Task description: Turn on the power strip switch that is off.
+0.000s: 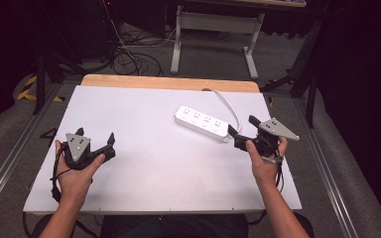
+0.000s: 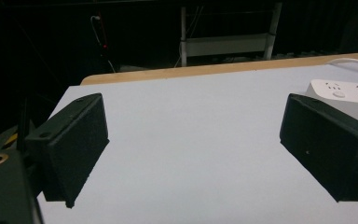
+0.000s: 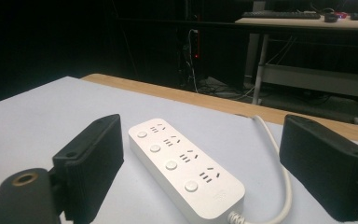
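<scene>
My left tongs [image 1: 97,141] gape wide over the matte white table [image 1: 154,168]. My right tongs [image 1: 242,126], equally wide, flank the glossy white power strip [image 1: 202,122] lying right of centre; their view reveals its four round buttons [image 3: 171,164].

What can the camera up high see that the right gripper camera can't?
The high view alone has both hands, the left gripper open over bare table, and the whole white table top. The right gripper view alone has the power strip's four round buttons and a desk with keyboards behind. Both share the white power strip, its cable and the open right gripper.
</scene>
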Demonstrator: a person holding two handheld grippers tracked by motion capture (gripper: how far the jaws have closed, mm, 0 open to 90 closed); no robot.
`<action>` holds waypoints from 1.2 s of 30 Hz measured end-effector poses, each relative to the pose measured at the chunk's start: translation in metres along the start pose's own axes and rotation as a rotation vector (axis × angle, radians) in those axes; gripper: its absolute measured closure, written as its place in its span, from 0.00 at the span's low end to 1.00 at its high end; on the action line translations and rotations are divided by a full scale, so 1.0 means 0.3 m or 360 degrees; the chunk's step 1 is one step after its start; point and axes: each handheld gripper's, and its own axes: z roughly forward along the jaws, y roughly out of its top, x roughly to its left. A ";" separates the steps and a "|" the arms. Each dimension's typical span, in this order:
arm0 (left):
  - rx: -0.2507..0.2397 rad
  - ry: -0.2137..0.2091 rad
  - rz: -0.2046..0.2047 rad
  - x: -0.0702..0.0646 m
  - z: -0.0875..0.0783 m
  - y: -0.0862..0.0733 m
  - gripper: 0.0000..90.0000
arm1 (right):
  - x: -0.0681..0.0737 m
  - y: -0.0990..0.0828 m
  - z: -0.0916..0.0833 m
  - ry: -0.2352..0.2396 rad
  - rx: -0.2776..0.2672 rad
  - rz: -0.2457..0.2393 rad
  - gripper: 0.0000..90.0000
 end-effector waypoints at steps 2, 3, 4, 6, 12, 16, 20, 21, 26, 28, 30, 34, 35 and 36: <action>0.0001 -0.0003 0.0007 -0.001 0.002 0.000 0.09 | 0.000 -0.001 -0.001 -0.0003 0.0006 -0.0003 0.15; 0.0000 -0.0004 0.0007 -0.002 0.003 0.001 0.09 | 0.000 -0.002 -0.001 -0.0003 0.0010 -0.0003 0.15; -0.0003 -0.0008 0.0003 -0.004 0.004 0.001 0.09 | -0.001 -0.003 -0.002 -0.0004 0.0011 -0.0005 0.15; -0.0004 -0.0012 0.0005 -0.005 0.006 0.001 0.09 | -0.002 -0.005 -0.002 -0.0005 0.0012 -0.0005 0.15; -0.0003 -0.0021 0.0013 -0.009 0.012 0.003 0.09 | -0.006 -0.009 -0.008 -0.0014 0.0019 0.0006 0.15; -0.0006 -0.0029 0.0015 -0.013 0.017 0.004 0.09 | -0.008 -0.012 -0.013 -0.0026 0.0020 0.0002 0.15; 0.0002 -0.0039 0.0020 -0.015 0.021 0.006 0.09 | -0.010 -0.014 -0.019 -0.0031 0.0019 0.0007 0.15; -0.0002 -0.0041 0.0019 -0.017 0.023 0.006 0.09 | -0.010 -0.014 -0.020 -0.0036 0.0020 0.0006 0.15; 0.0003 -0.0053 0.0022 -0.020 0.028 0.008 0.09 | -0.012 -0.018 -0.025 -0.0047 0.0026 0.0011 0.15; -0.0004 -0.0055 0.0020 -0.023 0.031 0.009 0.09 | -0.013 -0.019 -0.028 -0.0050 0.0028 0.0010 0.15; -0.0001 -0.0063 0.0022 -0.024 0.034 0.010 0.09 | -0.014 -0.021 -0.030 -0.0054 0.0028 0.0011 0.15; 0.0000 -0.0070 0.0027 -0.028 0.039 0.012 0.09 | -0.016 -0.024 -0.037 -0.0059 0.0032 0.0011 0.15; -0.0003 -0.0072 0.0025 -0.029 0.041 0.012 0.09 | -0.016 -0.025 -0.038 -0.0059 0.0033 0.0014 0.15; -0.0003 -0.0079 0.0022 -0.030 0.043 0.012 0.09 | -0.016 -0.025 -0.040 -0.0060 0.0032 0.0019 0.15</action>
